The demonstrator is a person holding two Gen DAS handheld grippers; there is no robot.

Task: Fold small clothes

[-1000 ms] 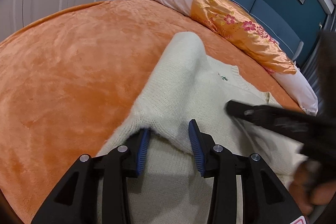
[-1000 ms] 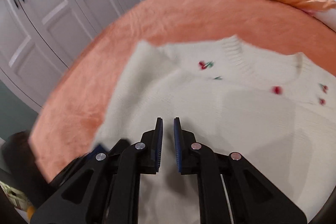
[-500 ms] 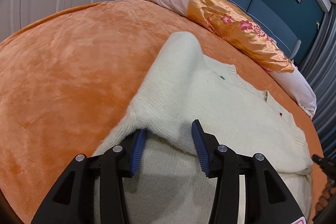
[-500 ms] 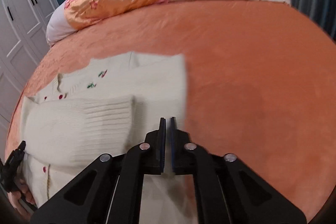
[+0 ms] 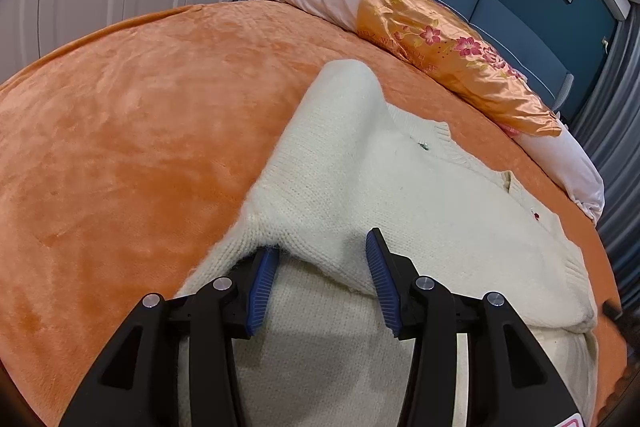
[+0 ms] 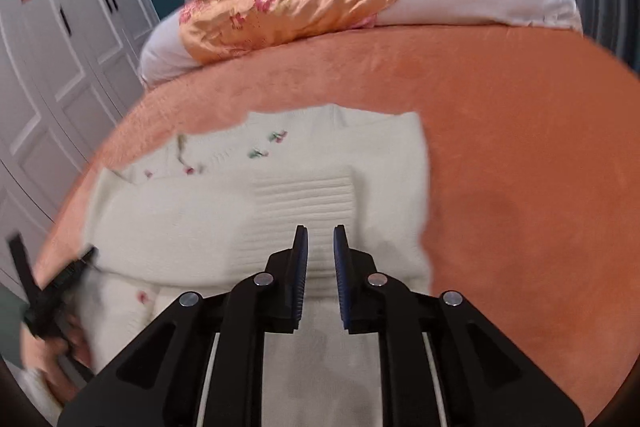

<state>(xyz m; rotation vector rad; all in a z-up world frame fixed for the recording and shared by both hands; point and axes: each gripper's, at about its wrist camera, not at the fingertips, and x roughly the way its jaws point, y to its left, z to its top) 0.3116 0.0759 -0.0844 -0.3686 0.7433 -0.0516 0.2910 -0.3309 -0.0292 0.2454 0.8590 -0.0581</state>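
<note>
On the bed [image 5: 120,127], cardigan [image 5: 400,195] sleeves are folded in; halving remains. Left gripper [image 5: 320,275] is parted, fabric unpinched; right gripper [image 6: 320,259], just opening, is empty.

Hidden, cropped and blurred parts of the bed scene

In the left wrist view the tip of one blue pad of the left gripper [image 5: 320,279] lies tucked under a fold of the cream sweater [image 5: 400,195], and the sweater's lower part is cut off by the frame's bottom edge. The right wrist view is motion-blurred: the small embroidered motifs [image 6: 264,147] are too smeared to identify, and at the left edge a hand [image 6: 60,355] holding a black tool is only partly in frame and indistinct.
</note>
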